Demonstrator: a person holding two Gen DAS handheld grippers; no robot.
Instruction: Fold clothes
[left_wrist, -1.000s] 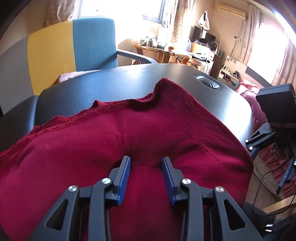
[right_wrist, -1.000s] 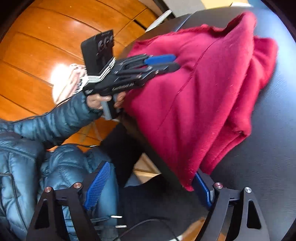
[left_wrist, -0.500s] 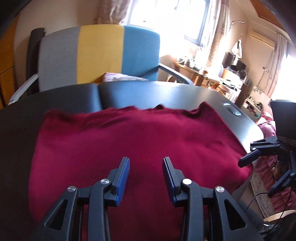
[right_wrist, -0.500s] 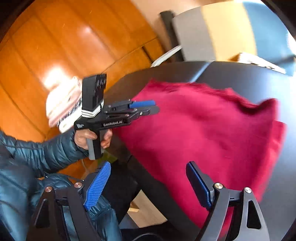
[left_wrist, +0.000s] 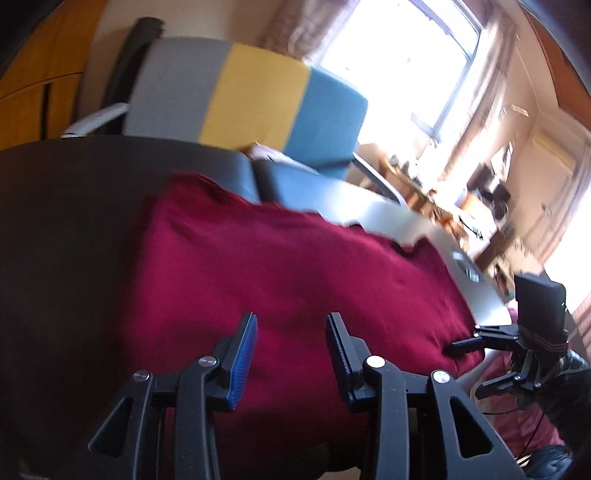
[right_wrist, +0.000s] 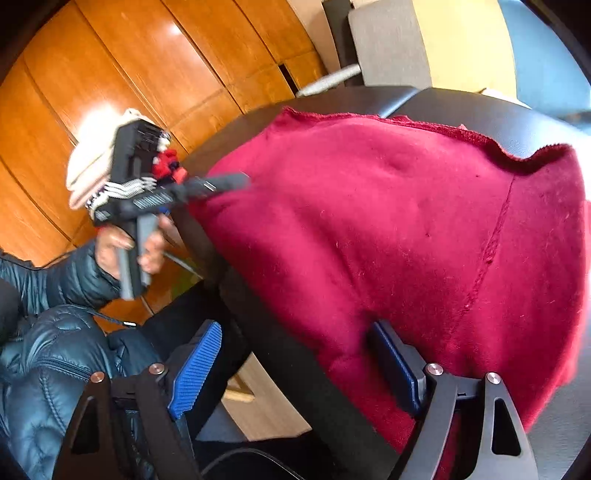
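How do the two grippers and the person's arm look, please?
Both grippers are black frames with silver rivets and ribbed blue pads. In the right wrist view, the left gripper has a grey handle and white lettering, and the hand comes from a dark blue quilted sleeve.

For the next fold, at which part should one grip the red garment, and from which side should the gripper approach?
Grip the red garment at its near edge, where it drapes over the dark table and hangs free. Approach from the person's side, below the rim, one finger on each face of the cloth. The right gripper, open, is already at one hanging corner; the left gripper, also open, is above the near cloth.
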